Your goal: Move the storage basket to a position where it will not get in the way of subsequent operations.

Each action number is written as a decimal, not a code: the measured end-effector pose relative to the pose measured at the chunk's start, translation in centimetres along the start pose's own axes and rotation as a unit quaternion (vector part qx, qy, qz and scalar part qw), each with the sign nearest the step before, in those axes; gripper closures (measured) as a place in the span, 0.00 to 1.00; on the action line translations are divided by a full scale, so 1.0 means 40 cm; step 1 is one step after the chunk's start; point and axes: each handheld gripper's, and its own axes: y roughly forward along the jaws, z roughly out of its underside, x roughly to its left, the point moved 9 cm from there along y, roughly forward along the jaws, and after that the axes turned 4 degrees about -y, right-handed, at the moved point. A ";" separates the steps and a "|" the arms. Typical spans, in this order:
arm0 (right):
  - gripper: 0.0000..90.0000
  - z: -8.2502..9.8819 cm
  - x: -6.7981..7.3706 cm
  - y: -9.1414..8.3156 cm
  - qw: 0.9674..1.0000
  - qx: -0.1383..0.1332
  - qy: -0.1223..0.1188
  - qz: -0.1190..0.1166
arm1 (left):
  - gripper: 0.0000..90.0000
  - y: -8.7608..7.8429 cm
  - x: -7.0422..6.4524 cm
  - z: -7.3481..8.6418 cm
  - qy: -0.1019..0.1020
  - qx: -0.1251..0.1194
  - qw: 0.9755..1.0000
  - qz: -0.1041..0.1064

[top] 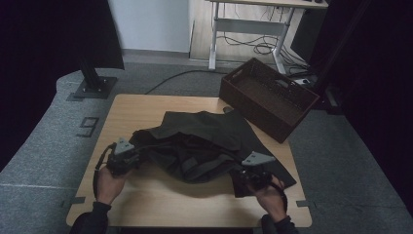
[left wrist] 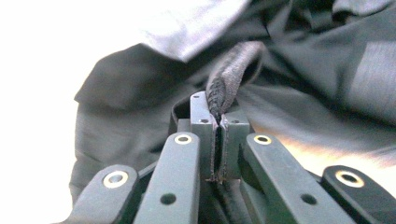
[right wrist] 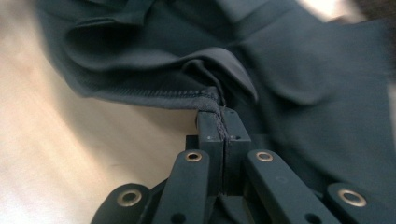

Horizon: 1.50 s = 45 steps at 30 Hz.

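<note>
Left tool (left wrist: 218, 122), right tool (right wrist: 223, 122) clamp dark garment (top: 204, 144) hems; basket (top: 268, 97) contents unclear.

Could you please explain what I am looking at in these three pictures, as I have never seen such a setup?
There is no machine here: a person stands at a wooden table and holds a hand-operated two-jaw tool in each hand. The high view looks down from above; the left gripper shows at its left, the right gripper at its right. The other two pictures come from small cameras riding on those tools, looking along their black jaws. A dark garment lies crumpled on the table, and a brown basket stands at the far right corner. Each gripper is shut on an edge of the garment: the left on a thick bunched hem, the right on a stitched hem.
</note>
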 end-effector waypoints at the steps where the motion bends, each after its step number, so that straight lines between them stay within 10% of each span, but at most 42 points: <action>1: 0.99 -0.009 -0.024 -0.021 1.000 -0.006 0.001 0.012 | 0.96 -0.012 0.007 -0.011 0.000 -0.005 1.000 -0.003; 7: 0.99 -0.021 -0.065 -0.088 0.999 -0.024 0.016 0.027 | 0.96 -0.068 0.007 -0.027 -0.010 -0.027 1.000 0.010; 14: 0.99 0.049 0.017 -0.044 1.000 0.006 0.007 -0.023 | 0.94 -0.070 -0.048 0.071 -0.005 0.013 0.997 0.070; 18: 0.98 0.112 0.053 -0.007 0.997 0.030 0.031 -0.063 | 0.76 -0.077 -0.076 0.125 -0.010 0.019 0.994 0.106; 27: 0.70 0.080 0.021 -0.068 0.996 0.000 0.049 -0.080 | 0.49 -0.157 -0.077 0.044 0.003 -0.032 0.991 0.132; 34: 0.81 0.064 -0.024 -0.027 0.997 0.011 0.047 -0.052 | 0.50 -0.052 -0.087 0.049 0.011 0.005 0.992 0.122; 45: 0.91 0.173 -0.031 0.126 0.994 0.061 0.077 -0.045 | 0.52 0.130 -0.177 0.189 0.022 0.097 0.987 0.130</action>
